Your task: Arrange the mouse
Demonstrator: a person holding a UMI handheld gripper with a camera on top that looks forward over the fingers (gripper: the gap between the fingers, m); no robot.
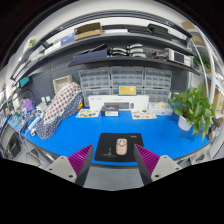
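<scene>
A small beige mouse (121,146) lies on a black mouse pad (108,150) on the blue table (70,135). The pad sits just ahead of my gripper (113,158), between the two fingers. The fingers (80,158) with their magenta pads stand wide apart, one at each side of the pad, touching nothing. The mouse is toward the right part of the pad, apart from both fingers.
A potted green plant (194,105) stands at the right on the table. A white box (117,102) and drawer cabinets (120,80) line the back. A patterned bag (62,102) and clutter lie at the left. Small trays (88,114) sit mid-table.
</scene>
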